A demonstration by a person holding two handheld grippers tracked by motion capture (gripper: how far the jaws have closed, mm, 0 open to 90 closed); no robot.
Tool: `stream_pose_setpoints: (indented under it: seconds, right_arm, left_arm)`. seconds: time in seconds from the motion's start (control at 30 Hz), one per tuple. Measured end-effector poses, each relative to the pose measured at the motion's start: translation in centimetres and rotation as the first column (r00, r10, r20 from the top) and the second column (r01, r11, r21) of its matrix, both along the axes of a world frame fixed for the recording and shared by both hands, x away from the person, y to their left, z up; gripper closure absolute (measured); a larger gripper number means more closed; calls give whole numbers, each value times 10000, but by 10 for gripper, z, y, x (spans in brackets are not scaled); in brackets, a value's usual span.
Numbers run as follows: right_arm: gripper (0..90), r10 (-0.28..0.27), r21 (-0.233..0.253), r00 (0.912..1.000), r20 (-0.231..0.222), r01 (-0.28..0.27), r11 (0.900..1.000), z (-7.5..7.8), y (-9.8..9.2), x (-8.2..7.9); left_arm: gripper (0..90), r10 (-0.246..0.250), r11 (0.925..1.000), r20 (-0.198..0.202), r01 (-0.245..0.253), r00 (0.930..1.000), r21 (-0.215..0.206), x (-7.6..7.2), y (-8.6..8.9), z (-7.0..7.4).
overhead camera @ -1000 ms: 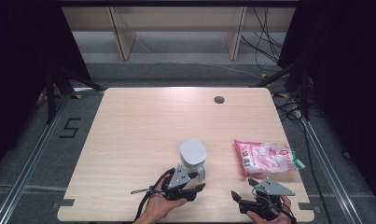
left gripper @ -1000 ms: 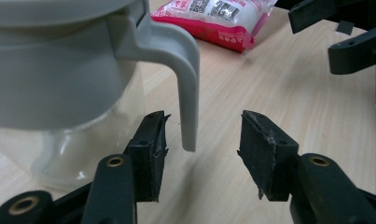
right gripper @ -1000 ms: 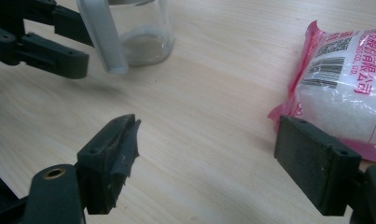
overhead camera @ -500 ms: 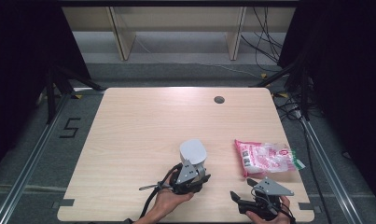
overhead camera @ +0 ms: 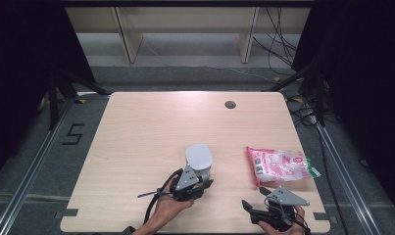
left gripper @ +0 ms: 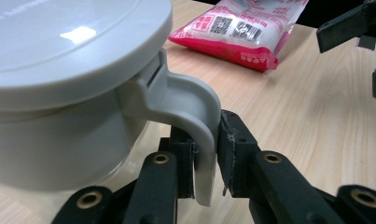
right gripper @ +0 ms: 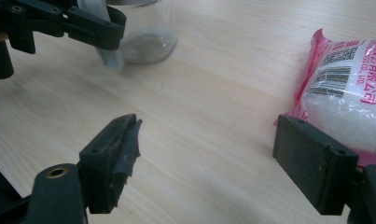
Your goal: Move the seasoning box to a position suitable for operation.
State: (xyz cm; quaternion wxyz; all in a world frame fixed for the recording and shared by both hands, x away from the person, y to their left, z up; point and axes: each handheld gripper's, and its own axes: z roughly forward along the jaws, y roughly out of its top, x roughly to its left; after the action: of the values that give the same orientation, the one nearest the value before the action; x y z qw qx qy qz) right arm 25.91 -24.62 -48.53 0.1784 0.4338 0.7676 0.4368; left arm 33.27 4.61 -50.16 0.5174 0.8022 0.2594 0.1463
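Left tool (left gripper: 206,156): pinching the curved grey plastic handle (left gripper: 195,121) of the lidded clear jug (overhead camera: 199,162), frame centre.
Right tool (right gripper: 209,163): spread, lower right.
Glossy pink-and-white granule bag (overhead camera: 279,164): flat on pale wood-grain desk (overhead camera: 151,127).

Bare table (overhead camera: 151,127) lies open behind and left of the jar (overhead camera: 199,157); the pink bag (overhead camera: 279,164) blocks the right.

the wooden table (overhead camera: 146,132) has a light grain and a small round dark grommet (overhead camera: 230,104) near its far edge. beyond it a pale shelf unit (overhead camera: 185,29) stands on the grey floor, with loose black cables (overhead camera: 278,44) trailing at the far right. a black "5" mark (overhead camera: 73,133) sits on the floor left of the table, beside a metal rail (overhead camera: 31,171).
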Motion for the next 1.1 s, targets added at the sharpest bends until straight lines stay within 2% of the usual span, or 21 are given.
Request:
stream_pose_setpoints:
  seconds: [0.1, 0.13, 0.17, 0.23, 0.33, 0.4, 0.43, 0.47, 0.5, 0.53, 0.57, 0.6, 0.67, 0.7, 0.73, 0.77, 0.8, 0.87, 0.9, 1.07, 1.1]
  right_arm:
    - [233, 173, -336, 9995, 274, -164, 9993, -2, -1, 3]
    - [233, 188, -241, 9996, 230, -182, 9995, -1, -2, 2]
    - [233, 46, -12, 10000, 2, -46, 10000, 0, 0, 0]
    - [233, 75, -326, 9997, 234, -67, 9994, -2, 0, 3]
    - [232, 247, -346, 9996, 165, -241, 9991, -1, 0, 2]
    - [231, 232, -381, 9993, 305, -221, 9990, -2, 0, 3]
    - [230, 231, -298, 9995, 207, -225, 9993, -2, 0, 3]
    - [230, 318, -320, 9994, 97, -315, 9990, -1, -1, 1]
    - [230, 84, -139, 9997, -227, -87, 9999, 0, 2, -2]
    - [230, 144, -102, 9999, -79, -144, 9998, -1, 2, -1]
    - [230, 144, -102, 9999, -79, -144, 9998, -1, 2, -1]
    - [229, 149, -174, 9999, -77, -151, 9997, 0, 1, 0]
    - [230, 140, -144, 9999, -1, -140, 9998, -1, 2, 0]
    - [229, 337, -356, 9993, 164, -331, 9988, -2, 0, 2]
    - [229, 333, -301, 9993, 154, -329, 9990, -1, 0, 2]
    - [229, 74, -147, 9999, -147, -76, 9999, 0, 2, -1]
    - [229, 282, -296, 9995, 114, -279, 9992, -1, 0, 1]
    - [229, 407, -331, 9990, 156, -402, 9986, -2, 1, 2]
    - [229, 405, -282, 9991, 131, -401, 9988, -2, 1, 1]
    - [229, 445, -280, 9989, 132, -441, 9986, -2, 2, 2]
    - [229, 256, -219, 9997, -27, -257, 9994, -2, 3, 0]
  left_arm:
    - [736, 80, 9998, 89, -82, 9999, 162, -1, 10, 1]
    - [732, 163, 9998, -128, -162, 9998, 77, -1, 13, 1]
    - [729, 283, 9996, -78, -282, 9996, 87, -1, 17, 0]
    - [725, 365, 9993, -131, -365, 9992, -24, 0, 23, 0]
    - [717, 419, 9991, -147, -418, 9990, 76, 2, 30, 0]
    - [711, 569, 9983, -102, -568, 9983, 154, 3, 36, 1]
    - [707, 139, 9982, 548, -171, 9984, 579, 10, 42, 2]
    - [704, 149, 9976, 578, -187, 9982, 659, 11, 45, 3]
    - [701, 284, 9974, 577, -321, 9979, 644, 11, 48, 2]
    - [698, 128, 9966, 839, -195, 9964, 798, 14, 52, 3]
    - [695, 128, 9966, 839, -195, 9964, 798, 14, 52, 3]
    - [693, 983, 9951, -129, -983, 9951, 48, 7, 54, 0]
    - [690, 1092, 9940, -122, -1091, 9939, 81, 7, 58, -1]
    - [689, 1098, 9939, -139, -1097, 9939, 95, 7, 59, -1]
    - [688, 1065, 9943, -137, -1064, 9942, 36, 8, 60, -1]
    - [687, 1065, 9943, -67, -1064, 9943, 109, 9, 61, -1]
    - [686, 1142, 9934, -124, -1141, 9934, 77, 9, 62, -1]
    - [685, 1224, 9924, -79, -1223, 9925, 135, 11, 64, -1]
    - [684, 1276, 9918, -107, -1275, 9918, 52, 11, 65, -1]
    - [678, 1385, 9897, 42, -1386, 9903, 355, 15, 70, 0]
    - [678, 1464, 9886, 41, -1464, 9892, 365, 17, 71, 1]
